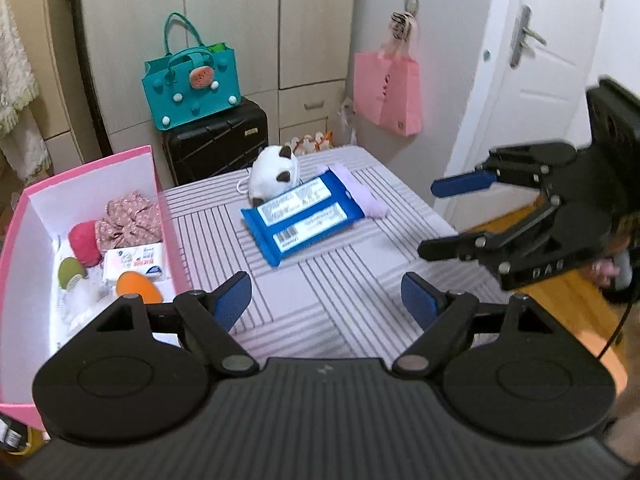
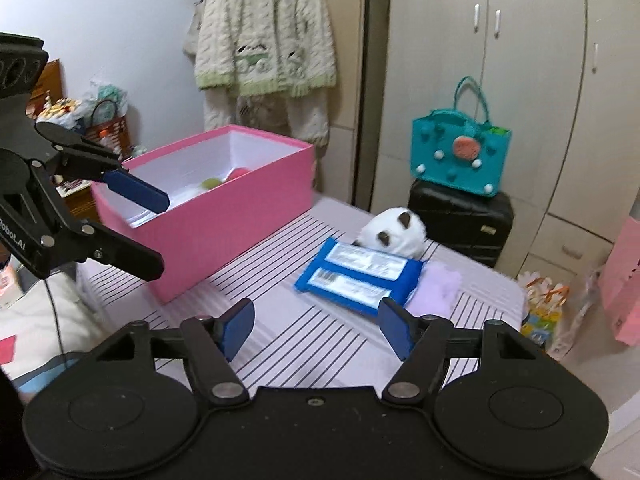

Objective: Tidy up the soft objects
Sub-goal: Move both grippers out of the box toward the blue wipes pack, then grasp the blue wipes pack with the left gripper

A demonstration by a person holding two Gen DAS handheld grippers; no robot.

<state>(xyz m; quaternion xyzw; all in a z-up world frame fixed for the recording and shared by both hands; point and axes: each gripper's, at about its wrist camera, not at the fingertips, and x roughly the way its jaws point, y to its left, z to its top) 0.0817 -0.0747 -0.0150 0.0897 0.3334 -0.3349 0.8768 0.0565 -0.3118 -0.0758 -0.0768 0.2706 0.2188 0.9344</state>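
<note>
1. Left wrist view looks down into the pink box (image 1: 24, 216): floral scrunchie (image 1: 130, 216), red ball (image 1: 83, 242), tissue pack (image 1: 134, 260), plus an orange thing and a green one already in there. So I'd call it over halfway.
2. Still out on the striped surface (image 1: 340, 280): blue wipes pack (image 1: 302, 220), white plush (image 1: 274, 178) touching it behind, purple fluffy thing (image 1: 366, 194) tucked under its right edge.
3. My left claw (image 1: 326, 300) and right claw (image 2: 316, 328) both have jaws apart, nothing between them.
4. Right wrist view barely shows the box's inside, but it does show the cream knit cardigan (image 2: 264, 28) hanging behind.
</note>
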